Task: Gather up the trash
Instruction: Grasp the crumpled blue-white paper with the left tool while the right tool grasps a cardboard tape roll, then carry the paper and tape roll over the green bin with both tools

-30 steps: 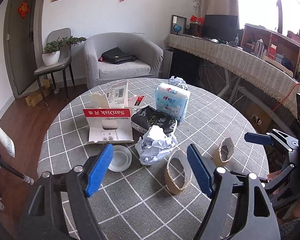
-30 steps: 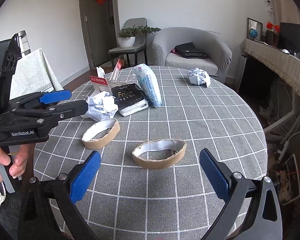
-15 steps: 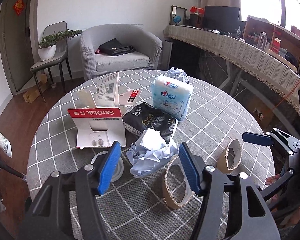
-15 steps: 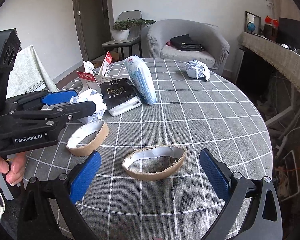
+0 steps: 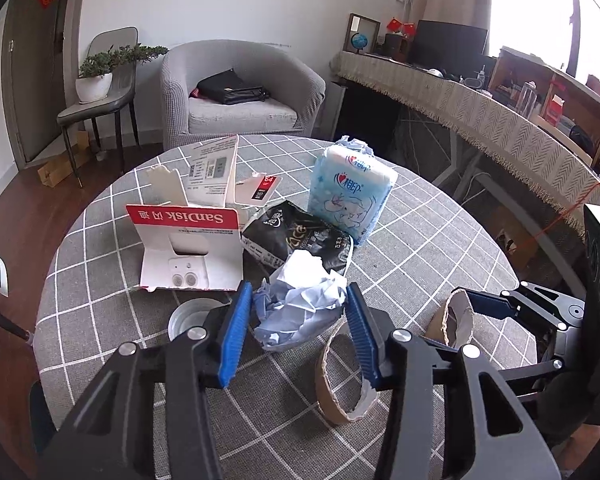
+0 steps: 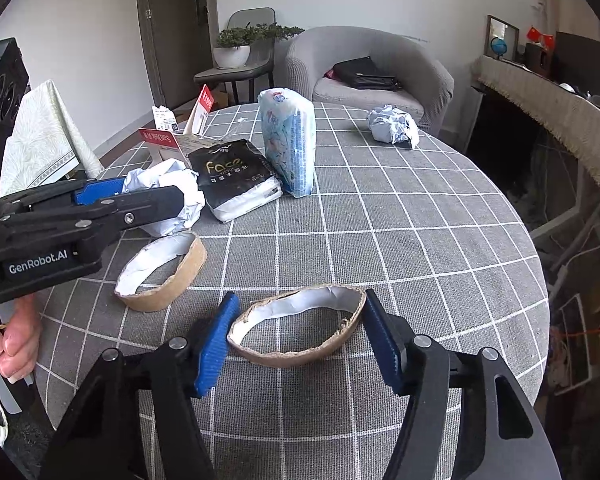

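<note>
**Inspector:** While both sets of jaws have just been closing, the left gripper [image 5: 296, 322] is bracketing the crumpled white-and-pale-blue paper ball [image 5: 300, 304] on the round table under its grey checked cloth [image 6: 420, 240]. Its blue ribbed pads [image 5: 234, 340] are lying against the paper's two sides, so I am recording a grasp on the paper.

**Clerk:** And the right one?

**Inspector:** The right gripper [image 6: 300, 332] is straddling the nearer flattened brown cardboard ring with a white lining [image 6: 300, 330]. Both pads are touching the ring's ends, and the ring is resting on the cloth.

**Clerk:** Other rubbish?

**Inspector:** A second brown cardboard ring [image 6: 160, 272] is lying just left of the first. A black tissue packet [image 6: 236, 180], an upright pale blue tissue pack [image 6: 290, 140] and a torn red-and-white card package [image 5: 188, 248] are sitting mid-table. Another crumpled paper ball [image 6: 392, 124] is lying near the far edge.
</note>
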Action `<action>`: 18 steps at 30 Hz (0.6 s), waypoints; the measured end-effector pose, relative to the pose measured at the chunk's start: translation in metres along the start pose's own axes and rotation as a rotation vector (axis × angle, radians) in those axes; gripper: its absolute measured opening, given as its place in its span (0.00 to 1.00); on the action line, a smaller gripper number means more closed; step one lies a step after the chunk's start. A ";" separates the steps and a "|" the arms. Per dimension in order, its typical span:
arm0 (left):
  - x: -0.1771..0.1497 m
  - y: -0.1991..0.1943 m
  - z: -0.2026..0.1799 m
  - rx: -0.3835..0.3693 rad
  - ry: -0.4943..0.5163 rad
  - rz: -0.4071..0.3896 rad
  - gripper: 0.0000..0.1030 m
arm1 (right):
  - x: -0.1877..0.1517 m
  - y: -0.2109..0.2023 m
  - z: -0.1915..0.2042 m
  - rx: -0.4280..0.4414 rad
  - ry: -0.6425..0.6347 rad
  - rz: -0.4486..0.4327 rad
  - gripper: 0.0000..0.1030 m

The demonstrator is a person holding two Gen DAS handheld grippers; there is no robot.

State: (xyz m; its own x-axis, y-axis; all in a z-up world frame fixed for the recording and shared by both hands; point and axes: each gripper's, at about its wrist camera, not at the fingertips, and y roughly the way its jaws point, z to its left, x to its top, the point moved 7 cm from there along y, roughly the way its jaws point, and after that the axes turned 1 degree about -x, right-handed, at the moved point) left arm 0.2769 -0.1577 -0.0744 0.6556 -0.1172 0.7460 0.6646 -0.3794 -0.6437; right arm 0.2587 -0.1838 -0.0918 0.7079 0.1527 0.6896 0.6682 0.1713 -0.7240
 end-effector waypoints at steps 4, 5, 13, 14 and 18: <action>-0.002 -0.003 -0.002 -0.001 0.011 -0.004 0.48 | 0.000 -0.001 -0.001 -0.007 0.009 0.003 0.60; -0.001 -0.005 -0.002 -0.002 0.014 -0.009 0.48 | 0.001 -0.002 -0.002 -0.008 0.016 -0.001 0.60; 0.008 -0.035 -0.002 -0.005 0.022 -0.086 0.48 | 0.019 -0.020 -0.007 0.006 0.084 -0.078 0.60; 0.009 -0.039 -0.001 -0.001 0.023 -0.097 0.48 | 0.022 -0.022 -0.005 0.011 0.086 -0.086 0.60; 0.014 -0.057 0.008 0.015 0.019 -0.138 0.48 | 0.033 -0.033 0.007 0.046 0.090 -0.137 0.60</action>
State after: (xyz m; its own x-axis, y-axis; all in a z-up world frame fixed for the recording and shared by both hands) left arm 0.2506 -0.1303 -0.0286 0.5506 -0.0818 0.8308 0.7538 -0.3790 -0.5368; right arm 0.2579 -0.1773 -0.0448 0.6301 0.0377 0.7756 0.7500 0.2297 -0.6203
